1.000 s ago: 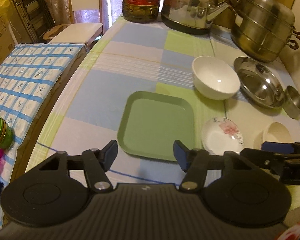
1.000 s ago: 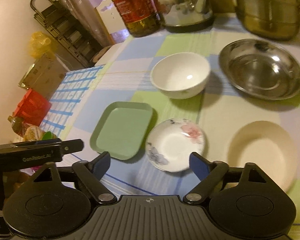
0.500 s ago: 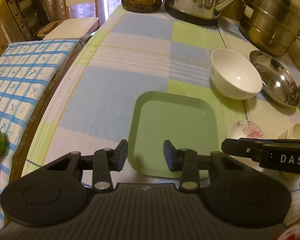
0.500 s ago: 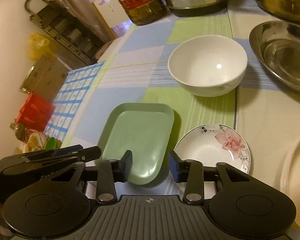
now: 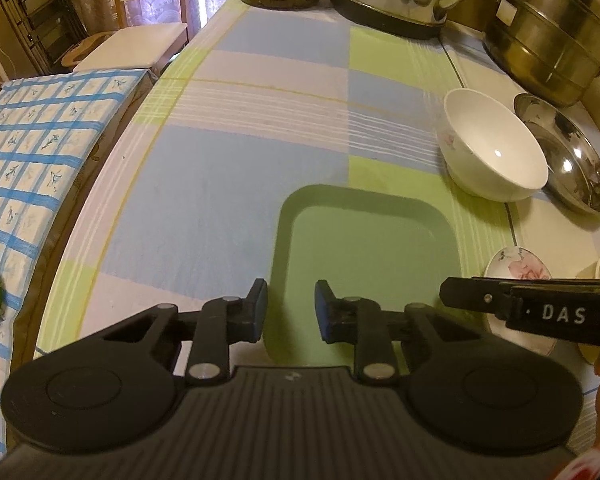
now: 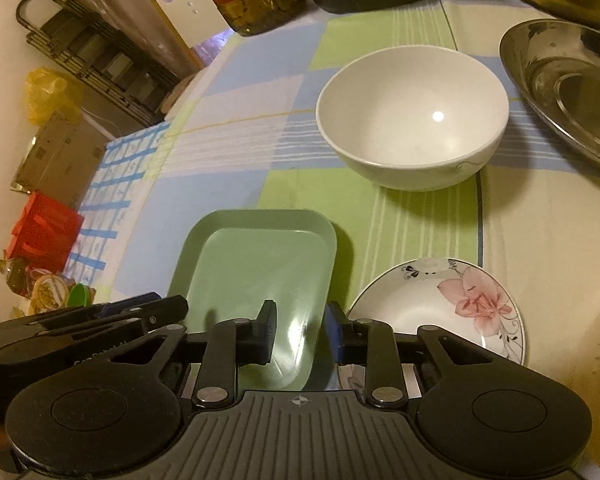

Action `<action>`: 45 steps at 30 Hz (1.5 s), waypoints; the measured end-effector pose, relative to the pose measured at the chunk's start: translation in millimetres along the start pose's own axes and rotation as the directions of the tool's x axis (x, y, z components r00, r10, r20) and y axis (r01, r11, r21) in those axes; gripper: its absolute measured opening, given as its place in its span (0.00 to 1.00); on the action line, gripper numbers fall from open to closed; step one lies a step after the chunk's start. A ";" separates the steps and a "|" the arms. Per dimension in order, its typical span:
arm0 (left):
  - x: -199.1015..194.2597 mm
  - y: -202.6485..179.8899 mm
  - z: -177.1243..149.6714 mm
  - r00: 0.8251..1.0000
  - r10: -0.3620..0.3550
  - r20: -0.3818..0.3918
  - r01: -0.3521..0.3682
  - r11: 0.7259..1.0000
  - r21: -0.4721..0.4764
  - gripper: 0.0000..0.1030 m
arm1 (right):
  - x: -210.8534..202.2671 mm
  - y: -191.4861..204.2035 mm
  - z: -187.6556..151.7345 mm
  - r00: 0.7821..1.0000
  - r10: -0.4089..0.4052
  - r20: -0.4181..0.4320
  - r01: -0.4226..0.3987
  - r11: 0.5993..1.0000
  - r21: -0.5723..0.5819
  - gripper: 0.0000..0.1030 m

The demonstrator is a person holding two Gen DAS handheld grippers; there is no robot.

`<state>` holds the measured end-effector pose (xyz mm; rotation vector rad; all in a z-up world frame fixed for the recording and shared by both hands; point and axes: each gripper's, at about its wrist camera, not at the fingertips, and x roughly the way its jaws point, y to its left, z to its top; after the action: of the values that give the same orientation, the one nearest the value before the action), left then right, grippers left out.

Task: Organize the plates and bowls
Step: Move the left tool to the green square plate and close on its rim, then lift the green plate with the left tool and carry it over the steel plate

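Nothing stacked yet. We have both grippers, left (image 5: 287, 307) and right (image 6: 300, 330), over the tray's (image 5: 366, 256) near edge, jaws just closing, narrow gap, not clamped. Bowl (image 6: 412, 118), saucer (image 6: 440, 308), steel dish (image 6: 572, 88) sit apart, all left.

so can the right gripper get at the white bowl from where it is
Probably yes. The right gripper sits over the green tray's near corner, and only bare tablecloth lies between that tray and the white bowl.
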<state>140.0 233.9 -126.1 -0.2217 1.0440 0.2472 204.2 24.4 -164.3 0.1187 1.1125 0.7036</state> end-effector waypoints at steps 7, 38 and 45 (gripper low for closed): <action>4.0 9.0 1.8 1.000 -0.004 -0.010 0.004 1.000 -0.012 0.21 | 7.7 4.8 -0.3 0.999 -0.028 -0.021 0.028 1.000 -0.004 0.26; -27.4 9.0 -20.7 1.000 0.009 -0.003 -0.009 0.998 -0.060 0.07 | -18.0 13.0 -17.8 0.999 -0.011 0.039 0.015 0.994 -0.112 0.05; -60.6 -15.6 -31.7 0.998 -0.021 0.051 0.023 0.999 -0.038 0.07 | -54.7 2.4 -31.6 0.997 -0.004 0.081 0.013 0.994 -0.106 0.05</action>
<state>89.6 203.9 -87.7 -0.2601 0.9868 0.2524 162.3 -13.0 -135.1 0.0507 0.9960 0.7428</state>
